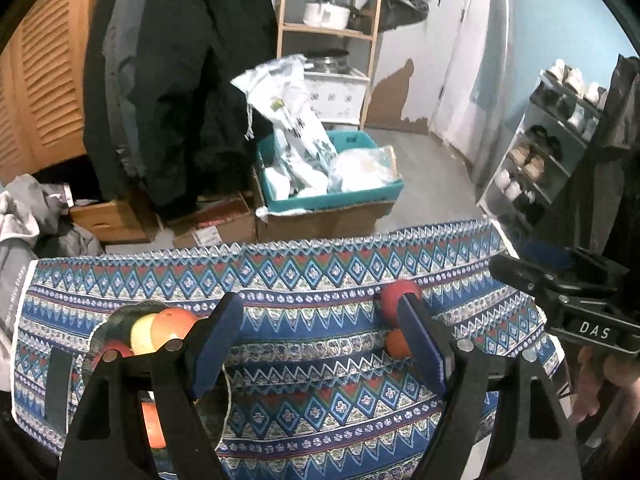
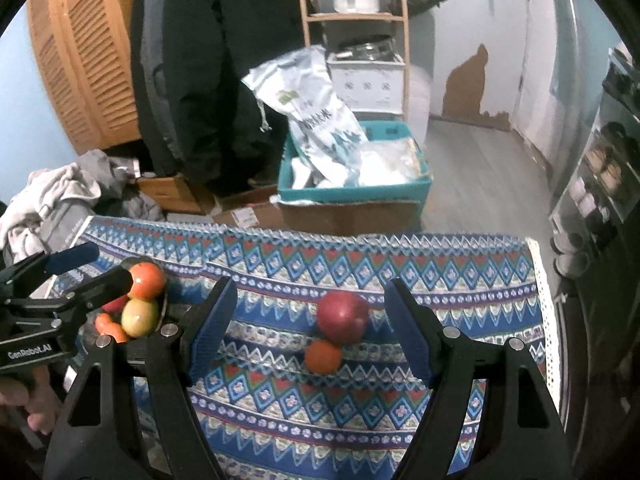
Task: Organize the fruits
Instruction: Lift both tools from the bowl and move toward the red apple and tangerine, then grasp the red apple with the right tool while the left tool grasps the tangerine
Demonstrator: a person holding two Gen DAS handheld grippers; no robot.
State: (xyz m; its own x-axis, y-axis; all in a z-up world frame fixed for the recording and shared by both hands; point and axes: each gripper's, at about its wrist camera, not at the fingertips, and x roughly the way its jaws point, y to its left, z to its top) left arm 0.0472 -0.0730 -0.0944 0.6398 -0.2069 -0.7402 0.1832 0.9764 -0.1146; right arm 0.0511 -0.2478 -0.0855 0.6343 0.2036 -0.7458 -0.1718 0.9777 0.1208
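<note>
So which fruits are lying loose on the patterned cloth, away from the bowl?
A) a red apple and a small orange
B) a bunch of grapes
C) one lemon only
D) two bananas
A: in the right wrist view a red apple lies on the patterned cloth with a small orange touching its near side.

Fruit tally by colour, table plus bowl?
Right wrist view; hidden fruit not counted.
Red: 2, red apple loose, one partly hidden in bowl
Orange: 4, one loose, three in bowl
Yellow-green: 1, in bowl
Total: 7
</note>
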